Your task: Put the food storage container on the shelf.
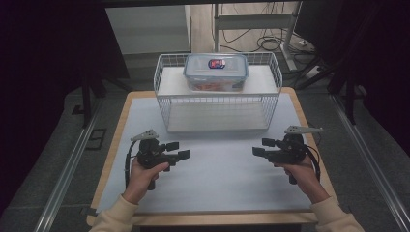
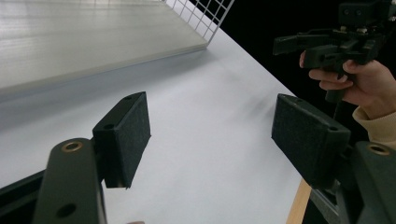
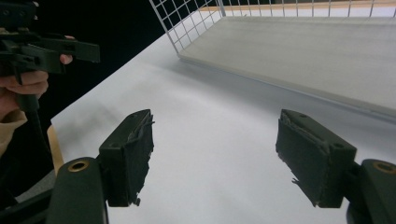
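A white wire basket [image 1: 217,104] stands on the far half of the table [image 1: 212,164]. It has a low shelf and a high shelf. On the high shelf, at the far side, sits a clear plastic box [image 1: 215,72] with a clear lid. A small red and blue sticker is on the lid. Something orange lies inside the box, but it is too blurry to name. The low shelf is bare. The left claw [image 1: 178,150] is near the left side of the table, its jaws apart with nothing between them. The right claw [image 1: 263,147] is near the right side, jaws apart too, holding nothing. Both are well apart from the box.
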`<control>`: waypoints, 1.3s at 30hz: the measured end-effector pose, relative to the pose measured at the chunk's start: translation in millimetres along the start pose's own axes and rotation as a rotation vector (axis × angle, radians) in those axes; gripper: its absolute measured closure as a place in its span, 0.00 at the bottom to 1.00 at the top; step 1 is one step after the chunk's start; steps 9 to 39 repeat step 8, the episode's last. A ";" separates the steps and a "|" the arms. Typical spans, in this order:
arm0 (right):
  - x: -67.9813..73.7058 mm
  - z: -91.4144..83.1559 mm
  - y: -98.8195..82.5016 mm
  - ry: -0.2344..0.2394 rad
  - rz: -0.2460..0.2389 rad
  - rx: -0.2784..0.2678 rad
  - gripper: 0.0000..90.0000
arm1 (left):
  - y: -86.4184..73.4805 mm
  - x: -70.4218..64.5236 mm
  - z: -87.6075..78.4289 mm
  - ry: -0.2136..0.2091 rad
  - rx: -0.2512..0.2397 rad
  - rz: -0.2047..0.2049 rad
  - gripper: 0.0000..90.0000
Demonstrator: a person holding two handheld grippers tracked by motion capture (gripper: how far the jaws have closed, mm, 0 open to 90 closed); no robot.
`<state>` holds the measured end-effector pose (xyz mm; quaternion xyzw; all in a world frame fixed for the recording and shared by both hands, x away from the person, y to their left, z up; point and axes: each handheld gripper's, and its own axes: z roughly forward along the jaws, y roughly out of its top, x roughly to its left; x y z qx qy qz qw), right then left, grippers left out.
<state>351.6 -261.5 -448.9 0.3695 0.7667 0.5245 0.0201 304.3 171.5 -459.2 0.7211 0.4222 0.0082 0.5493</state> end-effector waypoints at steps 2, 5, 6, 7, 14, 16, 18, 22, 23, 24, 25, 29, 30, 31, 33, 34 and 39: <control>0.0 -0.9 -0.9 -0.004 -0.007 -0.003 0.30 | -1.7 0.2 1.2 0.003 0.004 0.002 0.31; 0.0 -4.2 -3.9 -0.006 -0.011 -0.016 0.29 | -3.2 -0.3 3.9 0.004 0.009 -0.002 0.31; 0.0 -5.3 -5.2 -0.010 -0.015 -0.018 0.28 | -3.9 -0.8 5.1 0.002 0.012 -0.009 0.31; 0.0 -6.4 -6.5 -0.017 -0.020 -0.019 0.28 | -4.4 -1.1 6.3 0.001 0.018 -0.008 0.31; -0.3 -7.1 -7.5 -0.020 -0.020 -0.022 0.28 | -4.9 -1.1 7.4 0.003 0.023 -0.002 0.31; -0.3 -7.1 -7.5 -0.020 -0.020 -0.022 0.28 | -4.9 -1.1 7.4 0.003 0.023 -0.002 0.31; -0.3 -7.1 -7.5 -0.020 -0.020 -0.022 0.28 | -4.9 -1.1 7.4 0.003 0.023 -0.002 0.31; -0.3 -7.1 -7.5 -0.020 -0.020 -0.022 0.28 | -4.9 -1.1 7.4 0.003 0.023 -0.002 0.31; -0.3 -7.1 -7.5 -0.020 -0.020 -0.022 0.28 | -4.9 -1.1 7.4 0.003 0.023 -0.002 0.31; -0.3 -7.1 -7.5 -0.020 -0.020 -0.022 0.28 | -4.9 -1.1 7.4 0.003 0.023 -0.002 0.31; -0.3 -7.1 -7.5 -0.020 -0.020 -0.022 0.28 | -4.9 -1.1 7.4 0.003 0.023 -0.002 0.31; -0.3 -7.1 -7.5 -0.020 -0.020 -0.022 0.28 | -4.9 -1.1 7.4 0.003 0.023 -0.002 0.31; -0.3 -7.1 -7.5 -0.020 -0.020 -0.022 0.28 | -4.9 -1.1 7.4 0.003 0.023 -0.002 0.31; -0.3 -7.1 -7.5 -0.020 -0.020 -0.022 0.28 | -4.9 -1.1 7.4 0.003 0.023 -0.002 0.31; -0.3 -7.1 -7.5 -0.020 -0.020 -0.022 0.28 | -4.9 -1.1 7.4 0.003 0.023 -0.002 0.31; -0.3 -7.1 -7.5 -0.020 -0.020 -0.022 0.28 | -4.9 -1.1 7.4 0.003 0.023 -0.002 0.31; -0.3 -7.1 -7.5 -0.020 -0.020 -0.022 0.28 | -4.9 -1.1 7.4 0.003 0.023 -0.002 0.31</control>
